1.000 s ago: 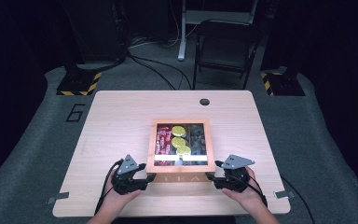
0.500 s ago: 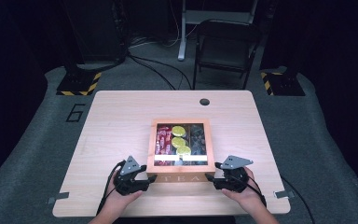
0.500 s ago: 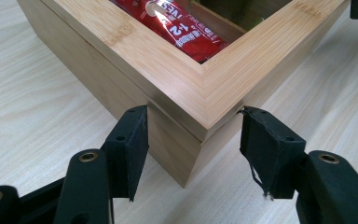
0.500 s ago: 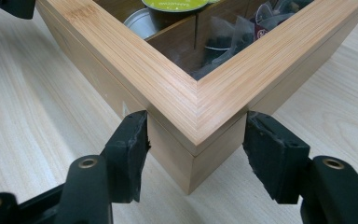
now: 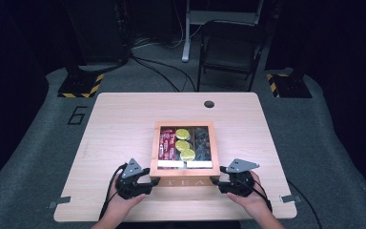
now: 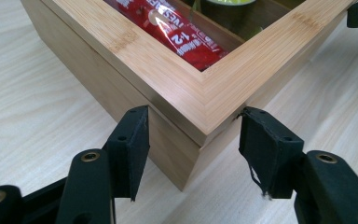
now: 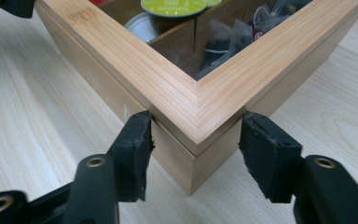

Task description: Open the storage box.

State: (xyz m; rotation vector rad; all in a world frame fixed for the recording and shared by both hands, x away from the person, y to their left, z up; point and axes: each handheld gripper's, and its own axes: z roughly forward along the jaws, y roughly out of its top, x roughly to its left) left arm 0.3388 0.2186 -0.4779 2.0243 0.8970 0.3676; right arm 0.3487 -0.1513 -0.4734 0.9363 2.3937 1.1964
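Note:
A bamboo tea box (image 5: pixel 183 182) with a windowed lid and "TEA" on its front stands at the middle near side of the table. Inside lie red packets (image 6: pixel 177 37), green-topped capsules (image 5: pixel 182 143) and dark tea bags (image 7: pixel 233 37). My left gripper (image 5: pixel 153 181) straddles the box's near left corner (image 6: pixel 223 79), both jaws pressed against the sides at the lid seam. My right gripper (image 5: pixel 215 180) clasps the near right corner (image 7: pixel 191 98) the same way. A hand holds each gripper from the table's near edge.
The light wooden table (image 5: pixel 119 124) has a round cable hole (image 5: pixel 208 103) at its far side. A dark folding chair (image 5: pixel 231 50) stands on the floor beyond it. Wide bare tabletop lies left and right of the box.
Both grippers have edged slightly inward toward the box's near corners. The box has not moved and its lid stays down.

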